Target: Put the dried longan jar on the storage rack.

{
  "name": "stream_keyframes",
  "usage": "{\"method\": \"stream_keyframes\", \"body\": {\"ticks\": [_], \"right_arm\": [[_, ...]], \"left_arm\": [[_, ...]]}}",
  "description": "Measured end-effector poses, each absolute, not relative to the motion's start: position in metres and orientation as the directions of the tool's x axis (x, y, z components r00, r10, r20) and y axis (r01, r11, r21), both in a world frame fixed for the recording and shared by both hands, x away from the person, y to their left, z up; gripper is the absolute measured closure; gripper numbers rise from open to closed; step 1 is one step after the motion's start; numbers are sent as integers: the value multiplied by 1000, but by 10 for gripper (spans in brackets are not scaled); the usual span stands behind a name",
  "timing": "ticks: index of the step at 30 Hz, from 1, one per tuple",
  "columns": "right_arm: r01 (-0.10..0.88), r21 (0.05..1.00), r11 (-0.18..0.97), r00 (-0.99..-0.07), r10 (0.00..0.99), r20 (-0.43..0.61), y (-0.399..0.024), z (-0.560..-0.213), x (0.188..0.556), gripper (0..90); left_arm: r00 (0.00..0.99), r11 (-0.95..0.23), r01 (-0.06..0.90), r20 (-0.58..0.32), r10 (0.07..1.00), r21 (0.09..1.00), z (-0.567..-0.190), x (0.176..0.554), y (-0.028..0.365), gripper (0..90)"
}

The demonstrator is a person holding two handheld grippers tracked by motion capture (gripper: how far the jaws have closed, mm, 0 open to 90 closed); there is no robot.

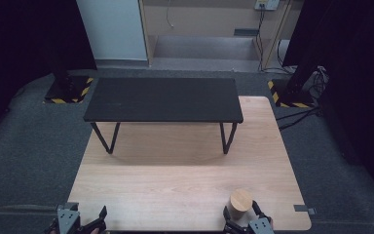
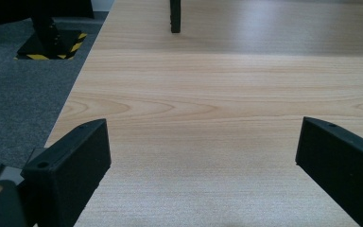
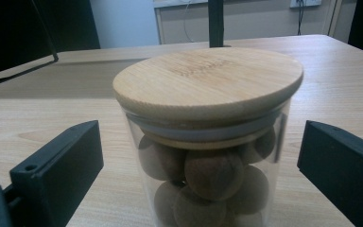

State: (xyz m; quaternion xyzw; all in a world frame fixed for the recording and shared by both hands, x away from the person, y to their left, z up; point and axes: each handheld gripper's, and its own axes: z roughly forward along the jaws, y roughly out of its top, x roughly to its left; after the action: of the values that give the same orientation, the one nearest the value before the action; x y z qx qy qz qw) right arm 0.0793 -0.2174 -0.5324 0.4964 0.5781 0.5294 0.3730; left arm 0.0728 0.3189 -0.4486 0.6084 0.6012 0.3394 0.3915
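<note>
A clear glass jar (image 3: pixel 208 165) with a round wooden lid (image 3: pixel 208 82) holds several brown balls (image 3: pixel 212 172). It stands upright near the table's front right edge, where the high view shows the jar (image 1: pixel 240 202). My right gripper (image 3: pixel 198 175) is open, with one jaw on each side of the jar and a gap between each jaw and the glass; from above, the right gripper (image 1: pixel 243 214) sits at that same spot. My left gripper (image 2: pixel 203 161) is open over bare wood, and the left gripper (image 1: pixel 85 218) is at the front left edge.
A low black bench (image 1: pixel 163 100) on thin metal legs stands across the far half of the light wooden table (image 1: pixel 175 180). Grey carpet (image 1: pixel 29 146) surrounds the table. Black stands with yellow-striped bases (image 1: pixel 68 90) sit at both far corners.
</note>
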Motion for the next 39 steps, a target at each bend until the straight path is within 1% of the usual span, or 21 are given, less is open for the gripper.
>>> {"method": "stream_keyframes", "body": {"ticks": [12,20,23,29,34,39], "right_arm": [[174,983,-52,-204,975,88,-213,-535,87,24],[179,983,-47,-194,978,82,-211,-538,92,62],[175,984,-40,-195,978,75,-210,-538,91,106],[168,986,-20,-208,977,56,-211,-538,90,246],[176,984,-6,-201,979,42,-208,-534,90,254],[190,982,-18,-189,980,55,-208,-530,88,256]], "left_arm": [[50,29,468,-60,997,883,-449,74,318,28],[49,30,469,-60,997,883,-449,74,320,28],[49,30,470,-60,997,882,-449,74,320,28],[50,32,471,-62,997,882,-449,73,320,29],[46,34,468,-63,997,883,-449,72,321,29],[46,35,467,-64,997,883,-449,72,322,29]]}}
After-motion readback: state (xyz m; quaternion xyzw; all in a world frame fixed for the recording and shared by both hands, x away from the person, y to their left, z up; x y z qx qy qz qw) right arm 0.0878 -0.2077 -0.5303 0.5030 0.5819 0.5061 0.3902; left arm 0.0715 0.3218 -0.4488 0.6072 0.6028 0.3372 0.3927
